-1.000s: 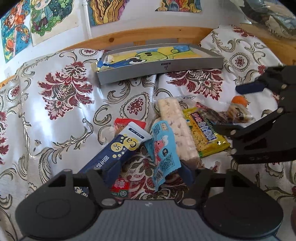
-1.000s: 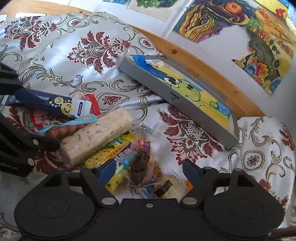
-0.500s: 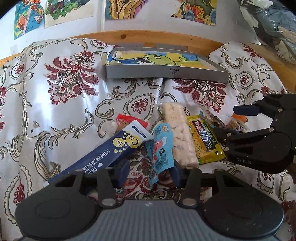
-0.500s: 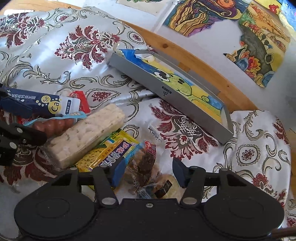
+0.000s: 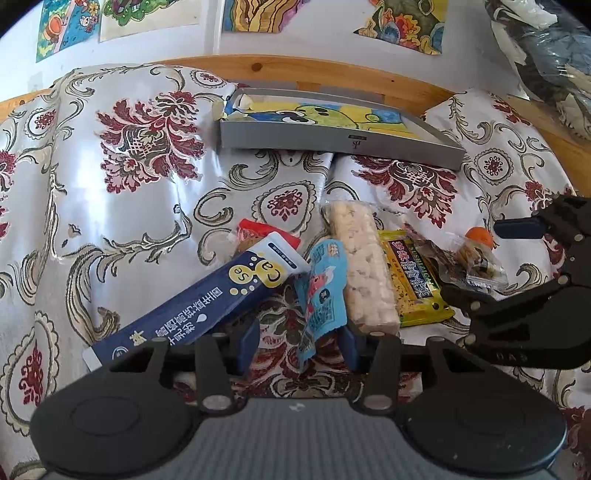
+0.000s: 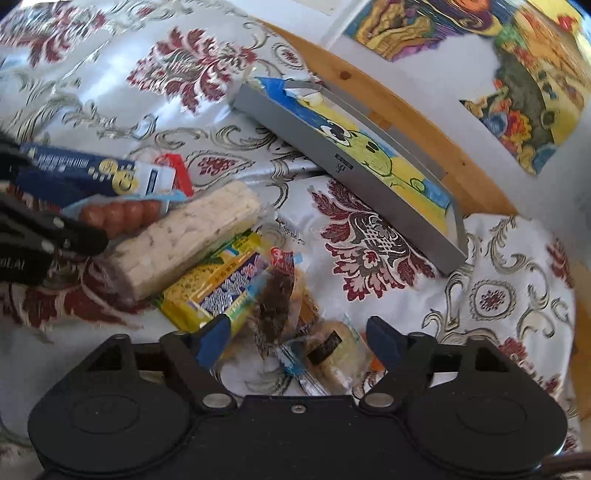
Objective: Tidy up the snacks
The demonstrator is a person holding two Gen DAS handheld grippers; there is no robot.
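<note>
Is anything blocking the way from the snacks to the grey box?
Nothing visible. Between the snack pile and the grey box there is only bare patterned cloth. Both grippers, left and right, sit open at the pile.

A home room: floral damask cloth (image 5: 122,192) on a wooden table (image 5: 295,70), children's drawings (image 5: 402,22) taped to the wall.

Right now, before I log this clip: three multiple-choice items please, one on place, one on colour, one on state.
1. Where is the grey tray?
A. beyond the snacks, by the wooden edge
B. under the snacks
C. in a gripper

2. The long Ca stick pack is mainly:
A. green
B. navy
C. pink

3. The right gripper is:
A. shut on a pack
B. open over clear-wrapped snacks
C. out of view

Answers: A, tray lies past the pile; B, dark blue wrapper; B, fingers apart, nothing clamped.
</note>
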